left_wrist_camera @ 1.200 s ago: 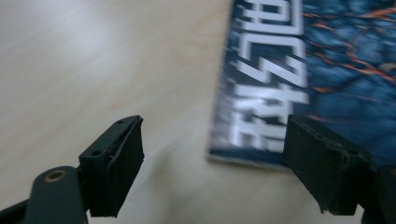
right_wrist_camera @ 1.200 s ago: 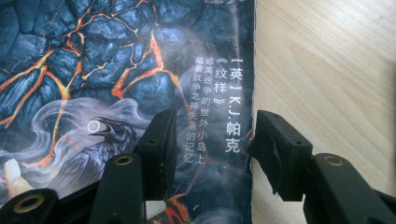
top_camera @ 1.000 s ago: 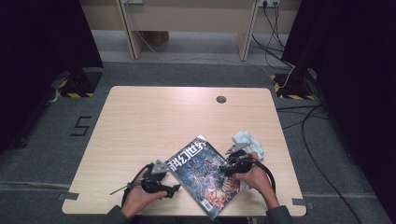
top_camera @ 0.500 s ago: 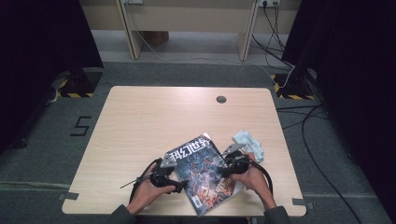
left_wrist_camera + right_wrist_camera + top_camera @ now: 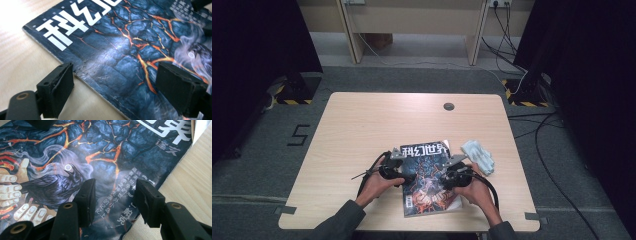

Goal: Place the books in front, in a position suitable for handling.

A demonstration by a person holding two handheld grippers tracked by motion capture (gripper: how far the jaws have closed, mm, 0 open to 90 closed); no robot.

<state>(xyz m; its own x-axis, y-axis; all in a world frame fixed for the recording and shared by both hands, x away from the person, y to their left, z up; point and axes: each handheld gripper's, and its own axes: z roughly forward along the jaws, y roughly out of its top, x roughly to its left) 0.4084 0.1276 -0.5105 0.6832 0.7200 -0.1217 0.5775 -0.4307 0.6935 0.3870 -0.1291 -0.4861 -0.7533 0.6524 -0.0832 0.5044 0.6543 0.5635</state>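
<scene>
A magazine (image 5: 426, 170) with a dark blue, orange-cracked cover and a white title lies flat near the table's front edge, title toward the far side. My left gripper (image 5: 406, 177) is at its left edge. In the left gripper view the left gripper (image 5: 116, 75) has just been opening and stands wide open, one jaw over the bare wood, the other over the magazine (image 5: 120, 42), gripping nothing. My right gripper (image 5: 446, 178) is on the cover's right half. In the right gripper view the right gripper (image 5: 116, 192) is half open, closed a little further, above the magazine (image 5: 105, 150).
A crumpled pale cloth (image 5: 478, 156) lies just right of the magazine. The light wooden table (image 5: 362, 130) has a round cable hole (image 5: 448, 106) near its far edge. A white sheet's corner (image 5: 201, 130) peeks from under the magazine's right edge.
The magazine has turned clockwise from a diagonal lie to nearly square with the table. My left hand has moved right and farther, up to the magazine's left edge. The right hand has hardly moved.
</scene>
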